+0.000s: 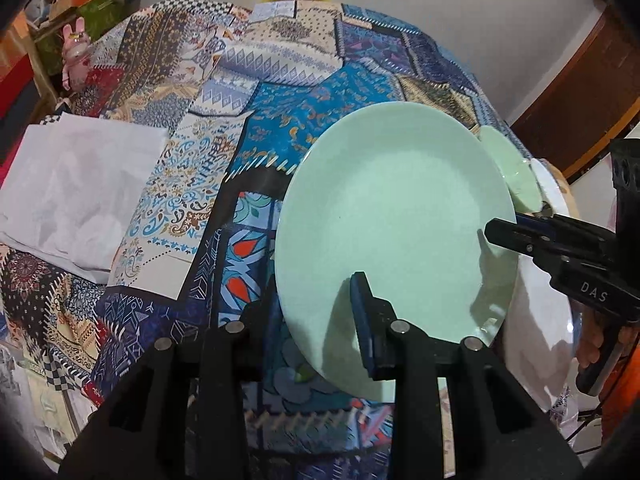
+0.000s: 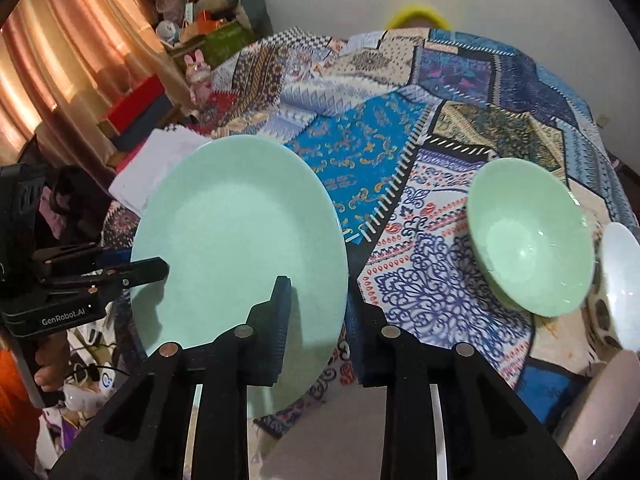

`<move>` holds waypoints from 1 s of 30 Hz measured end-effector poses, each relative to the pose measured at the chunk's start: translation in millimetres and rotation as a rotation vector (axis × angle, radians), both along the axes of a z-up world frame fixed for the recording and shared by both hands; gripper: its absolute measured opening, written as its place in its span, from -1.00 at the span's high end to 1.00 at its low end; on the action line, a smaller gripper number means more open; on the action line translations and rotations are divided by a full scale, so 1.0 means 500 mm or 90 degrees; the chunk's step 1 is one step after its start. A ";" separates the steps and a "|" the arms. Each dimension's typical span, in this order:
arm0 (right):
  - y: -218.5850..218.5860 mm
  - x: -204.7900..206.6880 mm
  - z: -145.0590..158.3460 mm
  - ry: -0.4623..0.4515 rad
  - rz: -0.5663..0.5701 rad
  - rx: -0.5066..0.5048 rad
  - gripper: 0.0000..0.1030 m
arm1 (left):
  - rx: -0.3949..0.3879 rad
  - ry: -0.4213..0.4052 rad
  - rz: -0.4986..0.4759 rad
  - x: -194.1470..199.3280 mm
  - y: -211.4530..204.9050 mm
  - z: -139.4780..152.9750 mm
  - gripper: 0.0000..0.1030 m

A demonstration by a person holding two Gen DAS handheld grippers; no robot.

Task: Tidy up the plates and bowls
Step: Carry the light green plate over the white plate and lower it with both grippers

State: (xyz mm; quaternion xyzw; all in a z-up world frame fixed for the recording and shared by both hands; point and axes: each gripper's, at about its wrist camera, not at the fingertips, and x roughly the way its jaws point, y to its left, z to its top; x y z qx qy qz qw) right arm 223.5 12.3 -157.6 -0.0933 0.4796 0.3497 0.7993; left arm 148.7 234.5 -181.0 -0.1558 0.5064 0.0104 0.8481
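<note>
The mint-green plate (image 2: pixel 240 240) hangs above the patchwork cloth (image 2: pixel 400 160) that covers the counter, carried between both grippers. The left gripper (image 1: pixel 316 316) has one padded finger lying over the plate's near rim and the other under it, so it is clamped on the plate. In the right wrist view the right gripper (image 2: pixel 320 320) likewise has one finger across the top face near the rim and the other below the edge, its jaws drawn in on the plate. Each gripper also shows in the other's view, biting the rim from the side.

To the right, a green bowl (image 2: pixel 528 240) rests on the cloth, and a white bowl (image 2: pixel 622 280) sits just beside it at the edge of view. A sheet of white paper (image 1: pixel 72 192) lies on the far left of the cloth, well apart from the dishes.

The plate looks like glazed ceramic or glass: stiff, fairly heavy for its thinness, smooth and slippery under rubber pads, and likely to chip or break if it drops or knocks a bowl. The rim is the only sensible place to hold it, with pads well past the lip on opposite sides, as here. Keeping it close to level should stop it sliding out. Setting it down wants a slow descent, one edge first, clear of the green bowl
</note>
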 end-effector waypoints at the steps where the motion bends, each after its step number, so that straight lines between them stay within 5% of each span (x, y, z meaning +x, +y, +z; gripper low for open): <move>1: -0.008 -0.004 0.008 -0.002 -0.003 0.007 0.54 | 0.002 -0.003 -0.002 -0.004 -0.005 0.008 0.39; 14: -0.130 -0.050 0.058 -0.026 -0.041 0.034 0.54 | 0.005 -0.034 -0.041 -0.039 -0.116 0.086 0.39; 30: -0.258 -0.099 0.040 -0.004 -0.092 0.050 0.54 | -0.002 -0.019 -0.096 -0.045 -0.247 0.077 0.38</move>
